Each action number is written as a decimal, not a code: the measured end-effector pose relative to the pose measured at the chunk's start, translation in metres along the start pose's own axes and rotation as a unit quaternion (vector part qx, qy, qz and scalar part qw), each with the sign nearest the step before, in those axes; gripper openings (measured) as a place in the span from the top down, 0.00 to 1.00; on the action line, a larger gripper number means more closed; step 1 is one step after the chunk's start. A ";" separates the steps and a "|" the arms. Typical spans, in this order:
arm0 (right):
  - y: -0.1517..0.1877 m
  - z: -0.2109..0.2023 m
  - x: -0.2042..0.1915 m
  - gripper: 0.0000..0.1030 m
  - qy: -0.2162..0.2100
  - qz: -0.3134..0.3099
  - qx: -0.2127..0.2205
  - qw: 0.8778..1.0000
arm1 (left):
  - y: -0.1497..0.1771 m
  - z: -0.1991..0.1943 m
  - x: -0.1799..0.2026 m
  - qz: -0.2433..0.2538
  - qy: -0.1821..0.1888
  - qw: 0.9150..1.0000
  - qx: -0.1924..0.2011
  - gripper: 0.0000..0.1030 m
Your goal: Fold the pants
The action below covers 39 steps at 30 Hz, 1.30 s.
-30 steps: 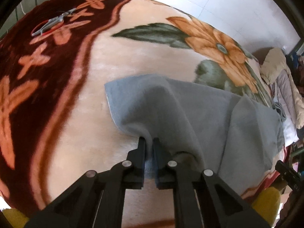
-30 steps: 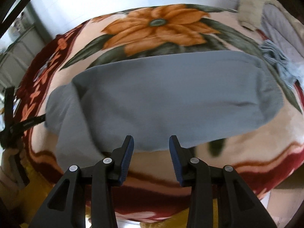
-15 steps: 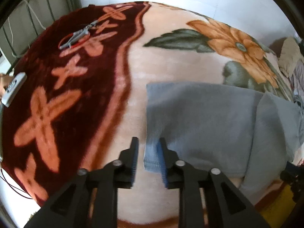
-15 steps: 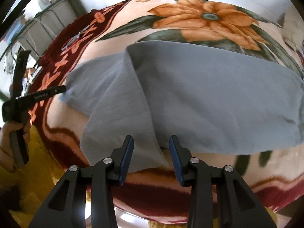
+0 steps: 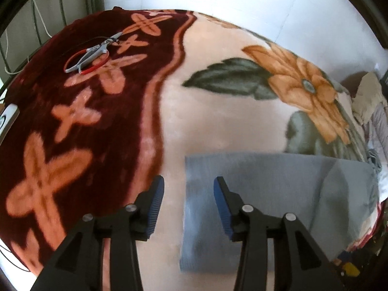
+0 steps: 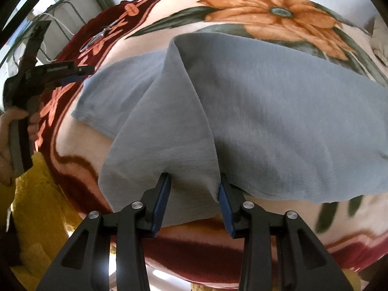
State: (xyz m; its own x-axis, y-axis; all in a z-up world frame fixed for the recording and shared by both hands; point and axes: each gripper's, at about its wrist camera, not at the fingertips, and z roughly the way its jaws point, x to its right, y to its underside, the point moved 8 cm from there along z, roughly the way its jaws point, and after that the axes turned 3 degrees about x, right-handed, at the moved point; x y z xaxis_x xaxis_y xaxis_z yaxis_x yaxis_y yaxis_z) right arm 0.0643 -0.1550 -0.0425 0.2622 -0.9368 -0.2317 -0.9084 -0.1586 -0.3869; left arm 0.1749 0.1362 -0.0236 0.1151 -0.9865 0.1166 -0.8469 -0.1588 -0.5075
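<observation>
— Two grippers over one pair of grey pants (image 6: pixel 278 111); where does the cloth lie against each?

— The pants lie spread on a floral blanket (image 5: pixel 218 111), part folded, one layer lapped over another. In the left wrist view the left gripper (image 5: pixel 188 194) hangs above the pants' left edge: that edge runs between the two fingers, the right finger over grey cloth, the left over bare blanket.

— Is it gripping?

— No. Its jaws have just been opening and stand apart; the pads are clear of the fabric, which rests flat below.

— And the right gripper (image 6: pixel 194 189)?

— It sits at the near hem, where the folded flap ends. The flap's lower corner lies between its fingers, the fold's edge right beside the right pad. The jaws are parted, and neither pad visibly pinches the cloth.

— Anything else about?

— Scissors (image 5: pixel 93 54) lie on the dark red border, well away from the pants. In the right wrist view a hand (image 6: pixel 9 131) holds the left gripper's handle, far left.
</observation>
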 end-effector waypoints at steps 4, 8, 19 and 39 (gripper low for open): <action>0.002 0.006 0.001 0.62 -0.005 0.008 -0.001 1.000 | -0.008 0.019 0.002 0.008 0.007 1.000 -0.016 0.57; 0.002 0.009 0.002 0.62 -0.009 0.010 0.000 1.000 | -0.004 0.032 0.005 0.002 0.017 0.999 -0.035 0.66; 0.001 0.008 0.003 0.62 -0.019 0.016 0.003 1.000 | -0.011 0.021 0.001 0.019 -0.026 0.999 0.023 0.93; -0.013 -0.022 0.024 0.62 0.003 0.036 0.036 0.999 | 0.001 0.036 0.005 -0.030 0.051 0.998 -0.027 0.80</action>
State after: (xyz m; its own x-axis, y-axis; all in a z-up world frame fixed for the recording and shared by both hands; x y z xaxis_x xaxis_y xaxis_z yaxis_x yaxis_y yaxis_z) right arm 0.0753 -0.1824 -0.0233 0.1951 -0.9469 -0.2555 -0.8985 -0.0681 -0.4336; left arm 0.1938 0.1297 -0.0541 0.1150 -0.9656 0.2333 -0.8676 -0.2120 -0.4499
